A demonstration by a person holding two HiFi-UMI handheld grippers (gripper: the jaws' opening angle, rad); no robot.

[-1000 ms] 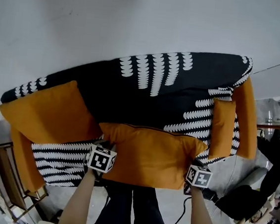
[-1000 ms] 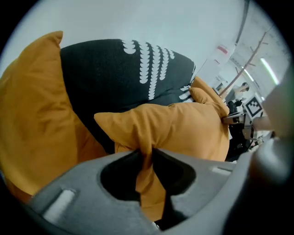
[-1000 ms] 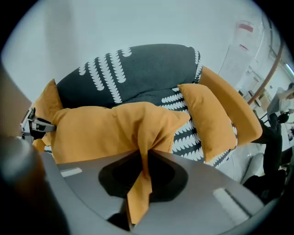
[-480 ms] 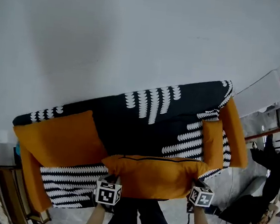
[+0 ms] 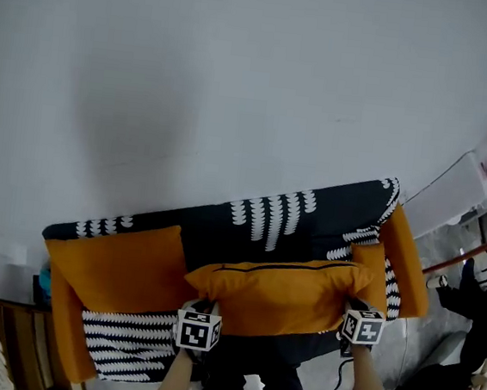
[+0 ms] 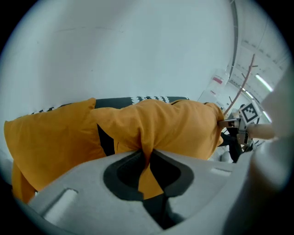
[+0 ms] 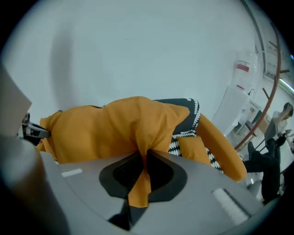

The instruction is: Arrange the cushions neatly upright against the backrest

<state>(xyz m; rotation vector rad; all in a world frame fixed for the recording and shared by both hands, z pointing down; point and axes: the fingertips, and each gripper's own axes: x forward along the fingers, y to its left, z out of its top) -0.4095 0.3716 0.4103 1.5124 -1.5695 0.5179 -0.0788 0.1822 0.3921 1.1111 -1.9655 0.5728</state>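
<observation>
Grips the long orange fabric cushion (image 5: 281,293) by both near corners. Pinches one fold of cloth in the left gripper (image 6: 147,158), jaws narrow and just closed further on it. Nips another fold tight in the right gripper (image 7: 146,158). Holds it lengthwise, seemingly clear of the seat, in front of the black sofa with white leaf-like print (image 5: 284,224). Spreads the grip to both ends, probably so as to set the cushion down level and upright against the backrest with neither end sagging.

Leaves a second large orange cushion (image 5: 115,263) leaning at the sofa's left end. Leaves a small orange cushion (image 5: 371,277) just beside the right orange armrest (image 5: 409,263).

Stands on a pale grey floor (image 5: 318,388), backed against a plain light grey wall (image 5: 239,77). Shows clutter at the right edge, too small to name.
</observation>
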